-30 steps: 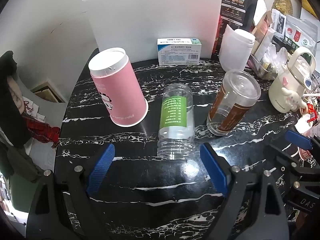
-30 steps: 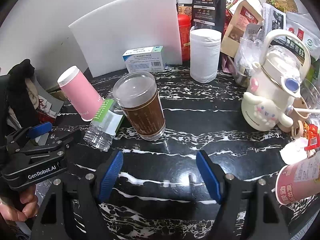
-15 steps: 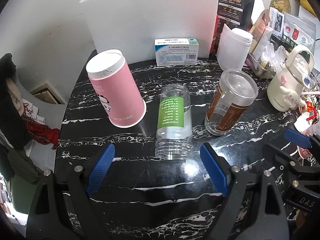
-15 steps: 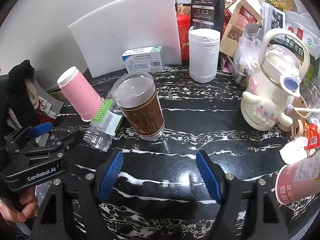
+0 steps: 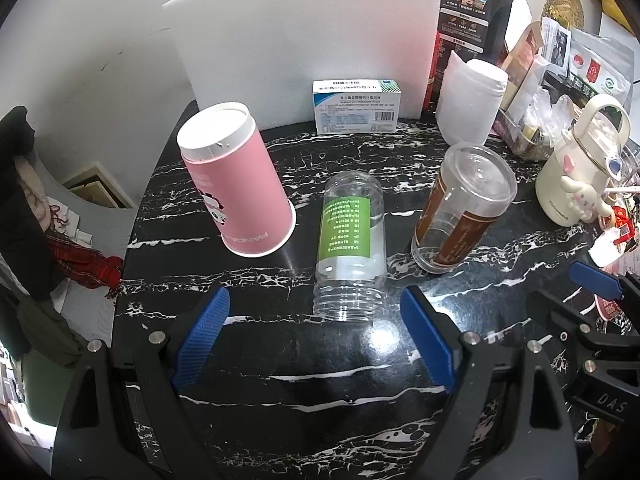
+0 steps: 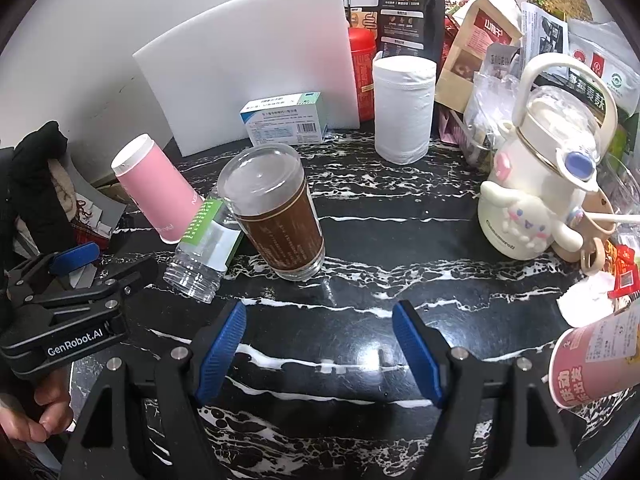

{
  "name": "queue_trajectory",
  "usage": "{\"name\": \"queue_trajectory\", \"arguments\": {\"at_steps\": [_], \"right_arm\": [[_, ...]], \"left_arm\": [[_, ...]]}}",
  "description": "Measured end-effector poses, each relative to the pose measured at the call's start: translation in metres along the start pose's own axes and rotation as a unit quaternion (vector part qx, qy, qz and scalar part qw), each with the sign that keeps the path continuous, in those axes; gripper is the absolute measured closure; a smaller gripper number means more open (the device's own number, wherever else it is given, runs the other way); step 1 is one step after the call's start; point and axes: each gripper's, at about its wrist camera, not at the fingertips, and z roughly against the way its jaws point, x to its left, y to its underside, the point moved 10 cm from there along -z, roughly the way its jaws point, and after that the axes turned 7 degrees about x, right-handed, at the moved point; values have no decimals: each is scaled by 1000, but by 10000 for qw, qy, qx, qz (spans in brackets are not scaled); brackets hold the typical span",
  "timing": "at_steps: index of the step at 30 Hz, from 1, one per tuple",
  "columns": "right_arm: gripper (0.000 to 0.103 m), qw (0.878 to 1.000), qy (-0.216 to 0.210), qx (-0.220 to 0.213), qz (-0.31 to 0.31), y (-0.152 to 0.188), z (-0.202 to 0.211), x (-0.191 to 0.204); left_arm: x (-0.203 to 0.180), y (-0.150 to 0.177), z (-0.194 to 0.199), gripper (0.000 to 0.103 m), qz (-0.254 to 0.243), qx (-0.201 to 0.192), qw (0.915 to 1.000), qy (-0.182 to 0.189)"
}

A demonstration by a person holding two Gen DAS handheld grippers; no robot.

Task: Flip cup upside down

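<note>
A pink paper cup stands upside down on the black marble table, rim down; it also shows in the right wrist view. A clear plastic cup with a brown sleeve stands upside down to its right, also in the right wrist view. A clear bottle with a green label lies on its side between them. My left gripper is open and empty, just short of the bottle. My right gripper is open and empty, in front of the brown-sleeved cup.
A white foam board, a medicine box and a white paper roll stand at the back. A cream kettle and snack bags crowd the right. Another pink cup lies at the right edge.
Both grippers have drifted slightly; the cups and bottle have not moved. Both stay open and empty.
</note>
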Motion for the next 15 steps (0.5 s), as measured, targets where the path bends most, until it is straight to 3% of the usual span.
{"name": "queue_trajectory", "arguments": {"at_steps": [15], "right_arm": [[27, 10000, 21, -1, -1, 1, 1, 0]], "left_arm": [[-10, 3, -2, 16, -117, 76, 9999, 35]]}}
